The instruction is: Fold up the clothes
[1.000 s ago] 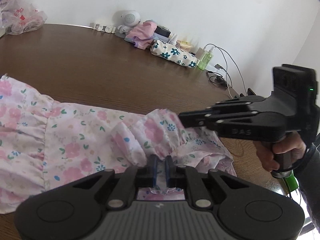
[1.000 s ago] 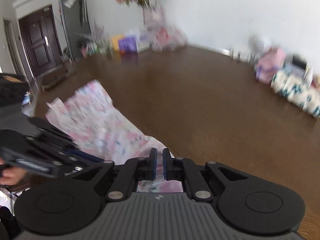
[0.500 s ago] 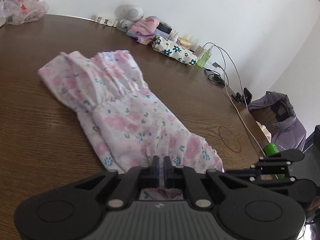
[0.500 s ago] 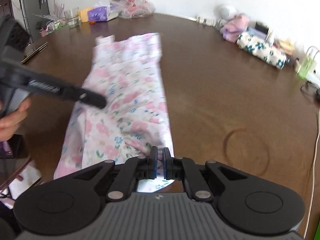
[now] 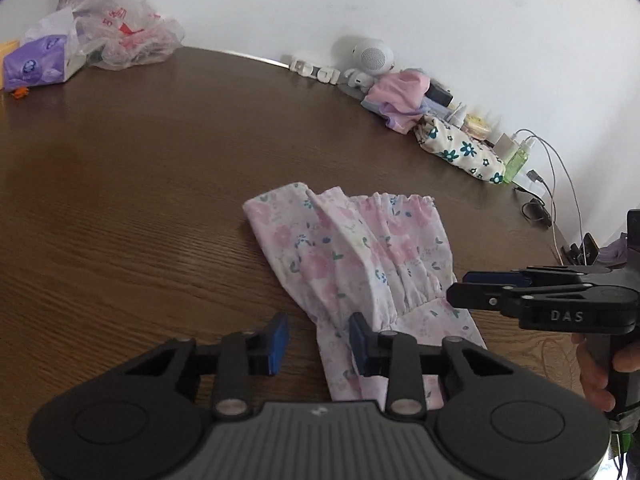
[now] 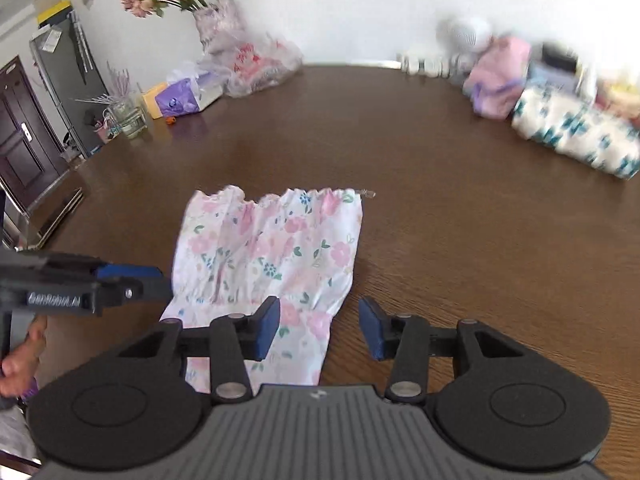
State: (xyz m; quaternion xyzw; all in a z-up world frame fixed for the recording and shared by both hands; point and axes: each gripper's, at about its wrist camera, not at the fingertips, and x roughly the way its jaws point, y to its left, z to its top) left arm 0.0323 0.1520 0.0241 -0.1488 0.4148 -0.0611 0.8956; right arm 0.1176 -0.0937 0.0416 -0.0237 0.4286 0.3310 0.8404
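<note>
A pink floral garment (image 5: pixel 360 264) lies folded lengthwise on the brown wooden table (image 5: pixel 140 184), its gathered edge at the far end. It also shows in the right wrist view (image 6: pixel 272 256). My left gripper (image 5: pixel 318 340) is open and empty above the garment's near left edge. My right gripper (image 6: pixel 318 328) is open and empty above the garment's near right edge. Each gripper shows in the other's view: the right one (image 5: pixel 460 286) at the right, the left one (image 6: pixel 160 280) at the left.
Along the far wall stand a plastic bag (image 5: pixel 128 40), a purple tissue pack (image 5: pixel 36 62), a white speaker (image 5: pixel 370 54), folded pink cloth (image 5: pixel 400 94), a floral pouch (image 5: pixel 456 152) and charger cables (image 5: pixel 556 176). A flower vase (image 6: pixel 216 24) and a glass (image 6: pixel 128 118) stand at the left.
Both grippers were shut on the garment's near end and laid it down lengthwise on the table. Now both have opened and let go of it.
</note>
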